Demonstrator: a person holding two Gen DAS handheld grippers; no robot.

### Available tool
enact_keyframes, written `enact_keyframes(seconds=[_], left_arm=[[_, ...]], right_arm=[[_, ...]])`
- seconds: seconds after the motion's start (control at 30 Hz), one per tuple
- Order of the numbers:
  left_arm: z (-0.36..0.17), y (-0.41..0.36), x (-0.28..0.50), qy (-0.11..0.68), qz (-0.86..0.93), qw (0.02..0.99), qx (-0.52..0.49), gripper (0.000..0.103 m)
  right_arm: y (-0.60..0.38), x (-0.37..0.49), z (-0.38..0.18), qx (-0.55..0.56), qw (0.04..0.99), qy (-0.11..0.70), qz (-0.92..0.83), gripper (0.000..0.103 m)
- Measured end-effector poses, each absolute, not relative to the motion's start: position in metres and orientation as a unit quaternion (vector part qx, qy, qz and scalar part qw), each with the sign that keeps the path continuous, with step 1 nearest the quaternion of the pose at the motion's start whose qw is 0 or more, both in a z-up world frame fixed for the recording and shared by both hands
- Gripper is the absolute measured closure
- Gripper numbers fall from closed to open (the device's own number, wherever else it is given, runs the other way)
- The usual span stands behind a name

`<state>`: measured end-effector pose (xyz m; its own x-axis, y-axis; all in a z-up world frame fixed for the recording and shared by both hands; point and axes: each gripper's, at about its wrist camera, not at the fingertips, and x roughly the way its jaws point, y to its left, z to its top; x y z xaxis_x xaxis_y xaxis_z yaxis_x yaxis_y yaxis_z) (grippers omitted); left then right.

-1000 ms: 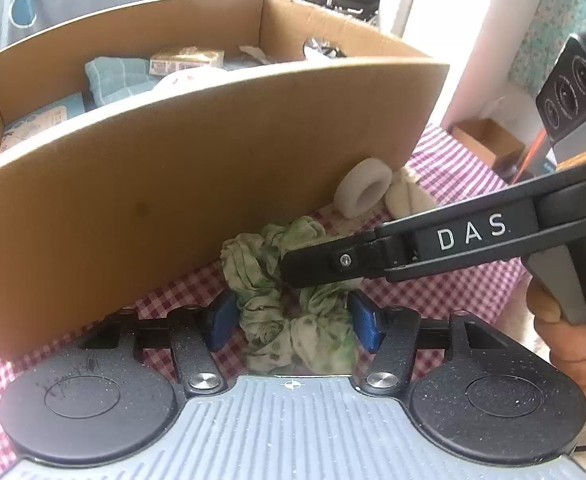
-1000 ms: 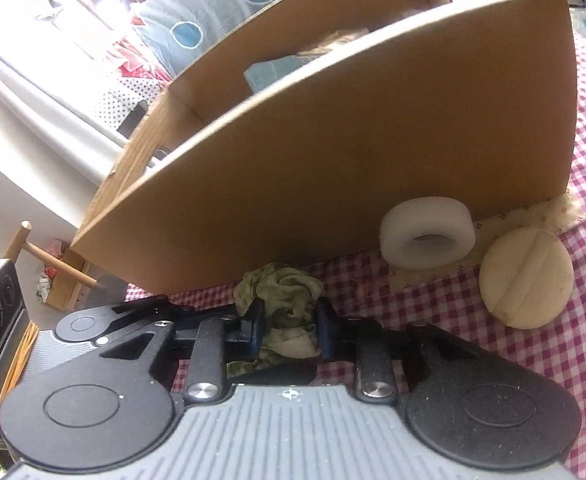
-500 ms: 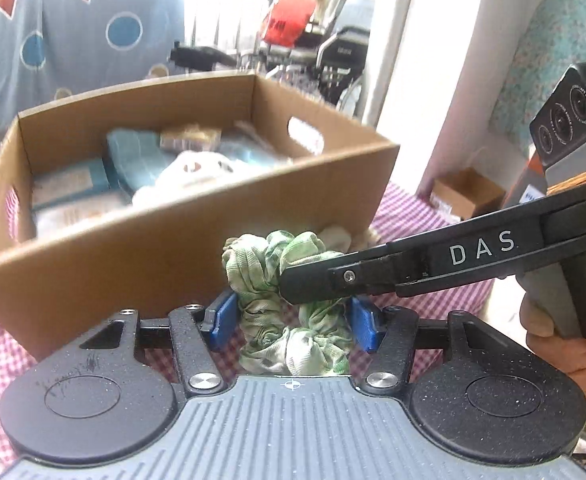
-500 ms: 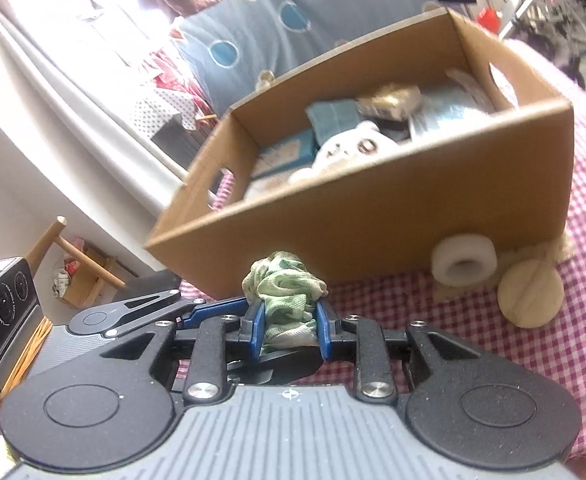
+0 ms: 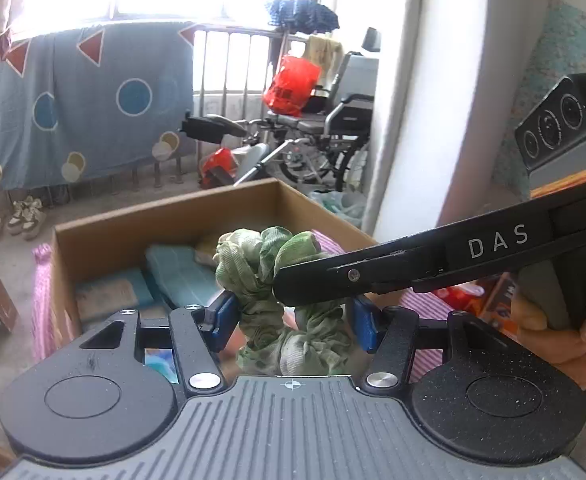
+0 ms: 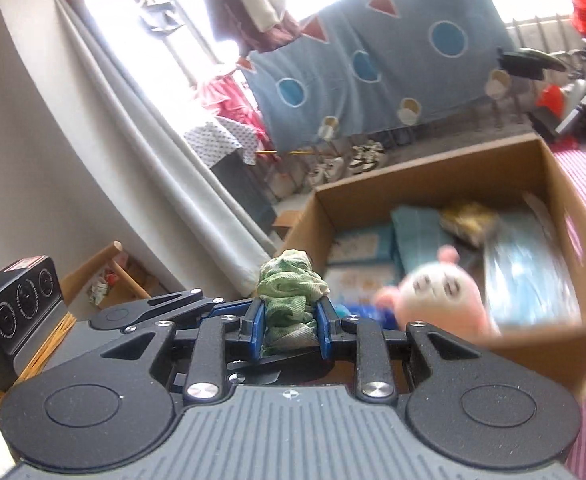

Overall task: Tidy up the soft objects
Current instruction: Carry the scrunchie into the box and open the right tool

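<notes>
A brown cardboard box (image 6: 445, 172) stands open on a tabletop covered in pink-and-white checked cloth (image 6: 585, 184). Inside it lie folded teal cloths (image 5: 181, 268), a pale blue packet (image 6: 533, 264), a small yellowish bundle (image 6: 469, 216) near the far wall, and a white plush toy with pink ears (image 6: 441, 296), which is blurred in the right wrist view.

A green mottled scrunchie (image 5: 289, 300) is held in the air in front of the box, over its near edge. The left hand-held gripper (image 5: 293, 320) has its blue pads on either side of the scrunchie's lower loop, clamped on it with the fabric bunched between. The right hand-held gripper (image 6: 289, 320) comes in from the right of the left wrist view and pinches the same scrunchie tightly, its blue pads close together with a wad of green fabric squeezed up between them. A hand (image 5: 557, 336) wraps the right gripper's grip.

Beyond the box is a grey floor with pairs of sneakers (image 5: 25, 216) lined against a railing. A blue sheet with circles and red triangles (image 5: 81, 108) hangs under a bright window. A wheelchair (image 5: 329, 132) with a red bag (image 5: 291, 84) on it stands near a white curtain (image 5: 389, 92); a wooden stool (image 6: 109, 272) sits by the wall.
</notes>
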<state>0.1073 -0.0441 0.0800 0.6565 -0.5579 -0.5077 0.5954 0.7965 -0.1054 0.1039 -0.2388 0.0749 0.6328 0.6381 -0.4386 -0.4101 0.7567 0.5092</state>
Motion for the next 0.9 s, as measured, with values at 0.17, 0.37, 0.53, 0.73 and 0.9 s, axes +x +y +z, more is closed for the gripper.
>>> enact_keyframes(seconds=[0.17, 0.37, 0.53, 0.73, 0.9], left_arm=[[0.087, -0.042, 0.175, 0.306, -0.297, 0.904, 0.038, 0.045], [0.046, -0.039, 0.267, 0.419, -0.278, 0.864, 0.002, 0.045], [-0.003, -0.033, 0.317, 0.505, -0.254, 0.824, -0.038, 0.045], [-0.035, -0.032, 0.335, 0.552, -0.233, 0.799, -0.051, 0.045], [-0.046, -0.03, 0.341, 0.573, -0.224, 0.787, -0.053, 0.036]], right_arm=[[-0.231, 0.174, 0.096, 0.18, 0.866, 0.338, 0.322, 0.075], [-0.218, 0.275, 0.07, 0.192, 0.827, 0.419, 0.323, 0.074], [-0.211, 0.339, 0.021, 0.203, 0.79, 0.491, 0.305, 0.074], [-0.205, 0.375, -0.02, 0.196, 0.77, 0.538, 0.284, 0.074], [-0.197, 0.387, -0.037, 0.17, 0.76, 0.564, 0.275, 0.07]])
